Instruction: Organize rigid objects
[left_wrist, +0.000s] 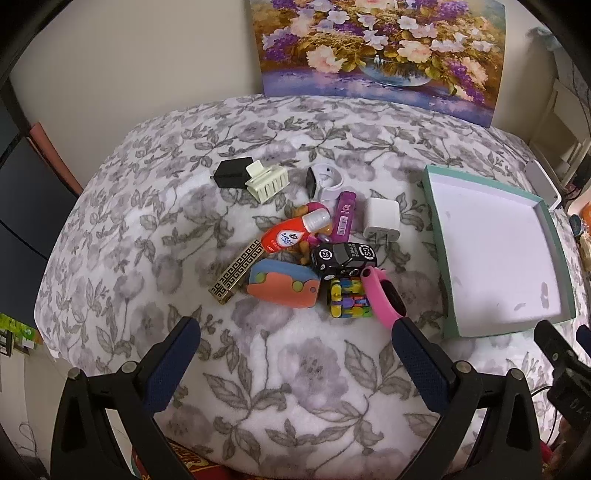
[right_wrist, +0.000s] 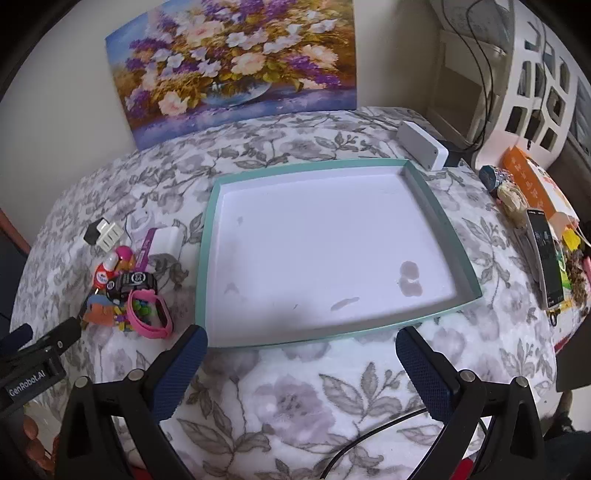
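A pile of small rigid objects lies on the floral cloth: a pink watch band (left_wrist: 380, 295), a colourful cube (left_wrist: 345, 297), a black toy car (left_wrist: 343, 256), an orange-blue piece (left_wrist: 282, 282), a red bottle (left_wrist: 291, 230), a purple tube (left_wrist: 344, 218), a white charger (left_wrist: 382, 218), a cream clip (left_wrist: 267, 181) and a black adapter (left_wrist: 231, 171). My left gripper (left_wrist: 297, 332) stands open just in front of the pile, holding nothing. A teal-rimmed white tray (right_wrist: 436, 206) lies empty to the right. In front of the tray's near edge my right gripper (right_wrist: 303, 341) stands open.
A flower painting (right_wrist: 236, 62) leans on the wall behind the table. A white box (right_wrist: 423, 146), a phone (right_wrist: 546, 258), an orange carton (right_wrist: 532, 184) and clutter crowd the table's right edge. A black cable (right_wrist: 369, 443) runs under the right gripper. White shelving (right_wrist: 535, 92) stands at the far right.
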